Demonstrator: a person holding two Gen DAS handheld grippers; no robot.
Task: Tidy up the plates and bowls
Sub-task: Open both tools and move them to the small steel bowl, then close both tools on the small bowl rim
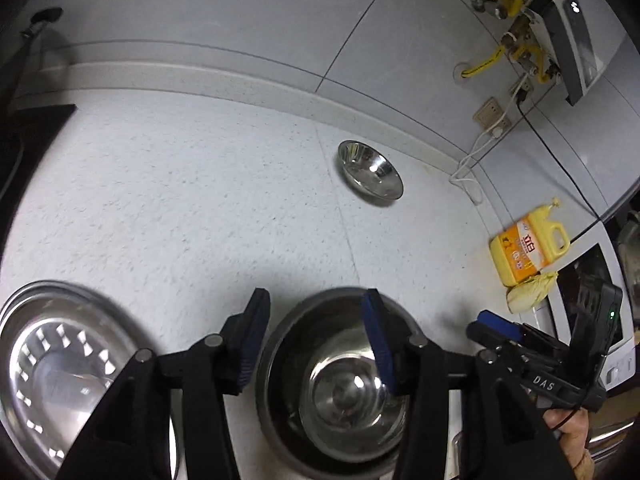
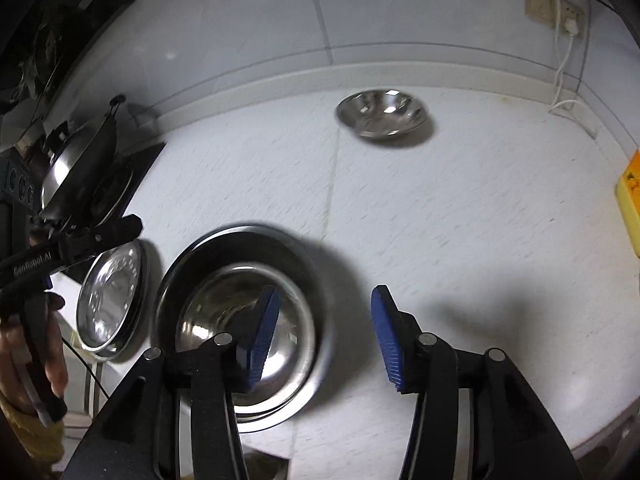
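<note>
A stack of nested steel bowls [image 1: 340, 392] stands on the white counter, with a flat steel plate [image 1: 60, 380] just left of it. A smaller steel bowl [image 1: 370, 170] sits alone farther back near the wall. My left gripper [image 1: 314, 340] is open and straddles the stack's left rim, one pad inside and one outside, neither pressing. In the right wrist view the bowl stack [image 2: 200, 320], the plate [image 2: 112, 300] and the far bowl [image 2: 382, 114] all show. My right gripper [image 2: 324, 332] is open astride the stack's right rim, holding nothing.
A yellow detergent bottle [image 1: 528, 248] and a pale cloth [image 1: 528, 296] stand at the counter's right. A pan on a dark stove [image 2: 80, 168] is at the left. Wall sockets [image 2: 556, 8] with cables and a water heater [image 1: 560, 40] are behind. A hand [image 2: 24, 360] holds the left gripper.
</note>
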